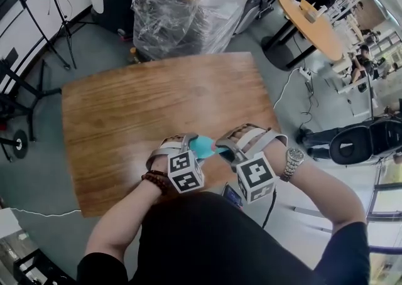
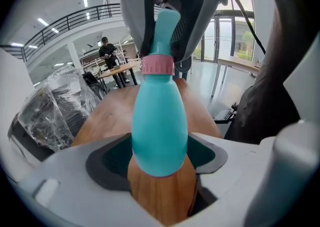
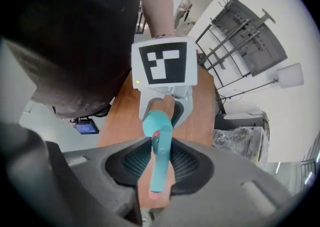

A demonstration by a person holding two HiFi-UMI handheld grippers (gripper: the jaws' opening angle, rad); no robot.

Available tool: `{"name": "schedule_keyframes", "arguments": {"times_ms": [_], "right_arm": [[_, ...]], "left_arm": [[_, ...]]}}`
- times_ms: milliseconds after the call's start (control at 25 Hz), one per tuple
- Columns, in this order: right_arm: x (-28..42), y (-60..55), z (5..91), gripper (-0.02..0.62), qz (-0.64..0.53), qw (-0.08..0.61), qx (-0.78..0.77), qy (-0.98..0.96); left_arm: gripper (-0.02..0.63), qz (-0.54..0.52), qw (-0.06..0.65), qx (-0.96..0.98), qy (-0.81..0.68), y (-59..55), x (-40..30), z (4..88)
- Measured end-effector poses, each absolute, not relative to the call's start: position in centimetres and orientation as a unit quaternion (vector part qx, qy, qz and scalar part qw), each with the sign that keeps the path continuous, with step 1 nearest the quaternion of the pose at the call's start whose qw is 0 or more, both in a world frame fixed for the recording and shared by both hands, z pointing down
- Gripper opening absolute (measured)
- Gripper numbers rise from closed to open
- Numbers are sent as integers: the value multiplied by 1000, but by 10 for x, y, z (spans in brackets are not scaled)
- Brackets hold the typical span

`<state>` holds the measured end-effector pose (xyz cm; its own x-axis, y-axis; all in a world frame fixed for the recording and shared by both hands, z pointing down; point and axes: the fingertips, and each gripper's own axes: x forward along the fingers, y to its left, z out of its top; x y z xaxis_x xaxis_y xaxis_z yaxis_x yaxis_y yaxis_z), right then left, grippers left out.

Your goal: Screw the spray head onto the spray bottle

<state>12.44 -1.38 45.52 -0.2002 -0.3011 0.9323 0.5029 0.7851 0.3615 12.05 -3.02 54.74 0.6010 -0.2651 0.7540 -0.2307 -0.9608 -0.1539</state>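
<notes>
A teal spray bottle [image 1: 202,146] with a pink collar [image 2: 157,65] is held above the near edge of the wooden table [image 1: 157,108]. My left gripper [image 1: 188,147] is shut on the bottle's wide body [image 2: 160,131], which fills the space between its pads. My right gripper [image 1: 221,147] meets it from the right and is shut on the teal spray head [image 3: 161,166], which sits on the bottle's neck. The right gripper view looks down the head to the bottle [image 3: 154,121] and the left gripper's marker cube [image 3: 160,66] behind it. In the left gripper view the right gripper [image 2: 167,26] covers the head.
A bin wrapped in clear plastic [image 1: 188,7] stands past the table's far edge. Stands and cables [image 1: 59,20] are on the floor at the left. At the back right is a round table [image 1: 311,23] with people. A black machine [image 1: 370,142] sits on the floor at the right.
</notes>
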Motion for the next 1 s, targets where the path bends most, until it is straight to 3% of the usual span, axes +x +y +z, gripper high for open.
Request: {"name": "schedule_keyframes", "arguments": {"times_ms": [200, 280, 400, 520, 600, 680, 760, 920, 1000], "right_arm": [[126, -17, 457, 103, -372, 643, -89, -664], [124, -17, 459, 103, -303, 653, -61, -691], [118, -24, 459, 103, -20, 633, 67, -771], [126, -42, 464, 104, 327, 526, 227, -752], [128, -48, 464, 104, 459, 448, 267, -719], [128, -48, 461, 132, 468, 427, 264, -727], [125, -49, 449, 215, 417, 432, 244, -762], [117, -53, 395, 233, 274, 415, 183, -848], [120, -53, 374, 233, 155, 442, 146, -872]], "left_arm": [[362, -426, 28, -892, 147, -31, 118, 546], [362, -429, 30, -890, 154, -32, 116, 547], [360, -440, 34, -882, 168, -35, 114, 551], [360, -455, 38, -872, 176, -37, 111, 559], [360, -456, 32, -872, 177, -36, 111, 563], [362, -446, 21, -877, 177, -35, 114, 563], [362, -437, 14, -882, 176, -36, 115, 561], [362, -420, -6, -892, 164, -35, 110, 560], [362, -410, -15, -899, 153, -35, 108, 558]]}}
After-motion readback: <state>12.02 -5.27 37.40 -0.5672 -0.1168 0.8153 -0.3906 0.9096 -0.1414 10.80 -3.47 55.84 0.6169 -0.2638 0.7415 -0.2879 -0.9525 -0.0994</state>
